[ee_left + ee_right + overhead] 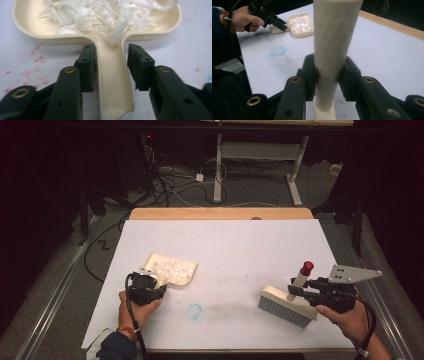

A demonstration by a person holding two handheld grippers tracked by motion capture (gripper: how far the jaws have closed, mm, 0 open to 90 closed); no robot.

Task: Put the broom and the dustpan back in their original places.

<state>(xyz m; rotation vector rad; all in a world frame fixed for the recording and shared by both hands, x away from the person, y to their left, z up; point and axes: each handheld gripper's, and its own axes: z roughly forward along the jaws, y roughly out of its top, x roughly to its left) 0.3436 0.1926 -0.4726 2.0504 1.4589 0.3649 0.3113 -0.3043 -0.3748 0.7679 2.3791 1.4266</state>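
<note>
Cream dustpan handle between parted left gripper jaws, near one touching, far one just clear. Pan with white shreds at 8 o'clock. Right gripper clamped on brush handle at 4 o'clock.

White desk top, a pale wooden strip along its far edge. A smudgy blue ring near the front, faint reddish specks scattered about. The dustpan is cream, heaped with translucent white shreds. Over right, the brush: cream back, grey bristles, cream handle with a red tip. Both claws are black, brass-coloured rivets on the arms; a grey plate tops the right one. Dark blue sleeve, an orange-red wristband.
</note>
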